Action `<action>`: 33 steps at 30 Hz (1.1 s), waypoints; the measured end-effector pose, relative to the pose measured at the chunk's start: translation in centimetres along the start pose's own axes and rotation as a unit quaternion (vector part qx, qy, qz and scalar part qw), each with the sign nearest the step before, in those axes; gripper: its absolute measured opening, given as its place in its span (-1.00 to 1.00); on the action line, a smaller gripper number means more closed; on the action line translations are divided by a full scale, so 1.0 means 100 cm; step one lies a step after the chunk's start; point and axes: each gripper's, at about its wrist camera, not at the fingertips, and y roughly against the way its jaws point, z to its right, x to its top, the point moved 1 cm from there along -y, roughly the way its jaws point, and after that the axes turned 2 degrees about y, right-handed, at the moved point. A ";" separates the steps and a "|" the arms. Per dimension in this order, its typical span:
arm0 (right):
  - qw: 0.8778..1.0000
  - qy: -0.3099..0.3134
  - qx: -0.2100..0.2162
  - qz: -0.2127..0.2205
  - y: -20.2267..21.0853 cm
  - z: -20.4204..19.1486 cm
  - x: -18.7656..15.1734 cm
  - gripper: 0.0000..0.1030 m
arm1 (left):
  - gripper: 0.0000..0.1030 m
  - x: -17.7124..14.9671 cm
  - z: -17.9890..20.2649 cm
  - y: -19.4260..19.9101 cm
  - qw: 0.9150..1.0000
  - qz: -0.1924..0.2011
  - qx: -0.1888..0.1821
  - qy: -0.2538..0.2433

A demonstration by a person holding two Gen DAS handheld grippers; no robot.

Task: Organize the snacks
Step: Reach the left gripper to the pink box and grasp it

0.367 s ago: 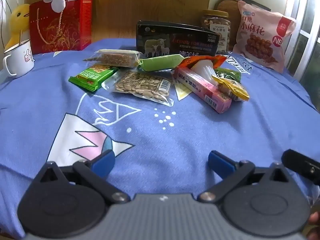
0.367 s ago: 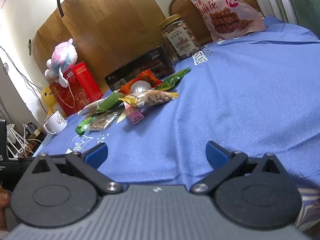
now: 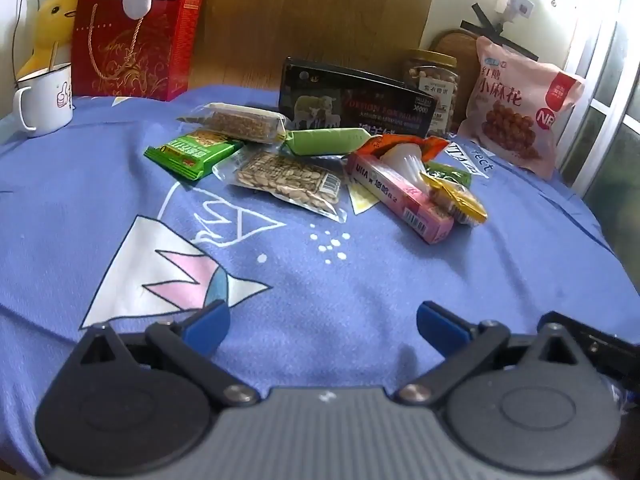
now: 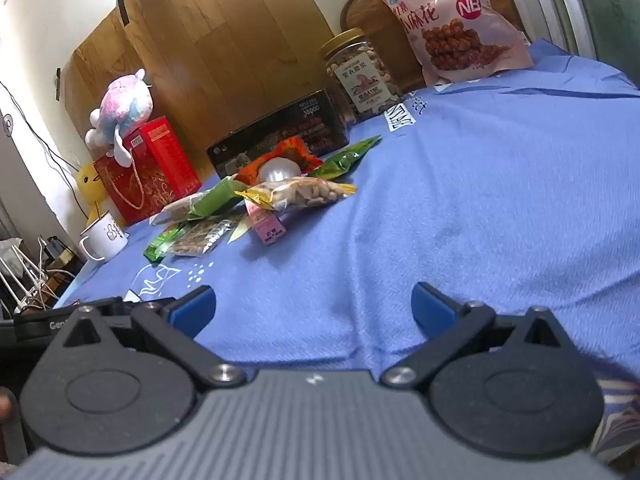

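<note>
A wide stretch of bare blue cloth (image 3: 360, 280) fills the middle and lower part of the left wrist view, open between the gripper and the snacks. In the right wrist view the whole right half of the cloth is bare up to its far edge at the upper right, where a window frame (image 4: 568, 4) stands.

The left gripper (image 3: 323, 322) sits at the bottom of its frame, low over the cloth, its blue fingertips (image 3: 208, 326) spread wide with nothing between them. The right gripper (image 4: 313, 309) sits at the bottom of its own frame, tilted slightly down toward the cloth, jaws likewise wide apart and empty.

The snack pile (image 3: 320, 164) lies in the upper middle of the left view, well apart from both grippers. It holds a green packet (image 3: 192, 152), a clear bag of seeds (image 3: 288, 180), a pale green wrapper (image 3: 324, 142), a pink box (image 3: 396, 196) with a yellow-edged bag (image 3: 456, 198) resting against it, and an orange wrapper (image 3: 400, 146).

Behind the pile stands a black box (image 3: 352, 106), with a nut jar (image 3: 434, 84) and a pink bag (image 3: 520, 116) to its right. At the upper left are a red gift bag (image 3: 132, 40) and a white mug (image 3: 44, 100).
</note>
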 end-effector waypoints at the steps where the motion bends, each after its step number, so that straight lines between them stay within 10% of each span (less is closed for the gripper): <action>1: 1.000 0.003 -0.005 -0.001 0.000 -0.003 -0.002 1.00 | 1.00 0.000 0.001 0.000 1.000 0.000 0.001 -0.002; 18: 0.999 0.020 -0.026 -0.004 -0.005 -0.010 -0.003 1.00 | 1.00 -0.003 0.005 -0.002 0.999 -0.002 0.013 -0.038; 30: 0.994 0.105 0.008 -0.015 -0.029 -0.030 0.019 -0.11 | 0.99 0.013 -0.018 -0.001 0.999 0.014 0.027 -0.019; 33: 0.990 0.138 0.024 -0.020 -0.043 -0.043 0.028 -0.13 | 0.98 0.019 -0.023 0.003 0.999 0.026 0.030 -0.015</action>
